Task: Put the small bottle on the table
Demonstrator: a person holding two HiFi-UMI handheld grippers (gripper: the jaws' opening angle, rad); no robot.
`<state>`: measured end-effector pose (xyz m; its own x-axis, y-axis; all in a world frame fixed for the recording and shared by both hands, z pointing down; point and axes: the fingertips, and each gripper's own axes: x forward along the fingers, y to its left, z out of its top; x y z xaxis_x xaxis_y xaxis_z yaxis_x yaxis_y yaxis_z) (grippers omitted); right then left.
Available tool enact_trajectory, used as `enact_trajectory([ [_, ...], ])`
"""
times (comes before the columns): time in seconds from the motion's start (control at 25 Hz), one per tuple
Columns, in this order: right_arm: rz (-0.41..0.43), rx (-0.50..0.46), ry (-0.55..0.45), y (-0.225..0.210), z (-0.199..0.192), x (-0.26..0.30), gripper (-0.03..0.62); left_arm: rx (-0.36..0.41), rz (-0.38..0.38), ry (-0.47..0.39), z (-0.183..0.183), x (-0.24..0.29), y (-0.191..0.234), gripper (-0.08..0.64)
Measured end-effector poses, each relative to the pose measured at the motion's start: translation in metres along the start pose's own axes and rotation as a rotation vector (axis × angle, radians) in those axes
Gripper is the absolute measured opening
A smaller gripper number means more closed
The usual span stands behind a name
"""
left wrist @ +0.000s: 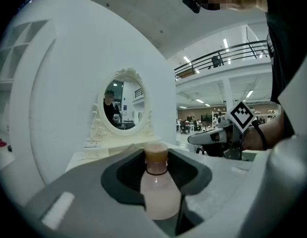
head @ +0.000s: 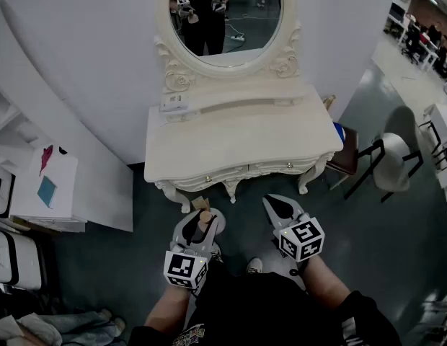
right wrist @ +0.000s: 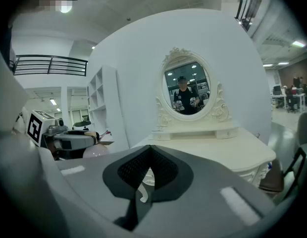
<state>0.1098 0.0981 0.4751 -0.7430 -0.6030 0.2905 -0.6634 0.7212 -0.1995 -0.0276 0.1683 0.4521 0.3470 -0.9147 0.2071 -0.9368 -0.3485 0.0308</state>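
Note:
A small pale pink bottle [left wrist: 157, 190] with a tan cap stands upright between the jaws of my left gripper [head: 202, 223], which is shut on it. In the head view the bottle [head: 204, 220] shows only as a tan cap, held in the air in front of the cream dressing table [head: 245, 139]. My right gripper [head: 281, 209] hovers beside the left one, shut with nothing between its jaws. From the right gripper view the bottle [right wrist: 96, 150] appears at the left, in the other gripper.
An oval mirror [head: 225, 16] stands at the back of the table, with a small white box [head: 174, 104] on the shelf below it. A chair [head: 382, 161] stands to the right, white shelving [head: 43, 189] to the left, and clothes [head: 58, 326] lie on the floor.

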Motion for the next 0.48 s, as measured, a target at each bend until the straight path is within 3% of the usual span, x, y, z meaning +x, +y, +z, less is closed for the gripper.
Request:
enact_trajectory([
  [0.48,0.012,0.016,-0.001,0.0004,-0.0026,0.0001,0.028,-0.004,-0.001,0.005,-0.0018,0.0031,0.0002,0.138],
])
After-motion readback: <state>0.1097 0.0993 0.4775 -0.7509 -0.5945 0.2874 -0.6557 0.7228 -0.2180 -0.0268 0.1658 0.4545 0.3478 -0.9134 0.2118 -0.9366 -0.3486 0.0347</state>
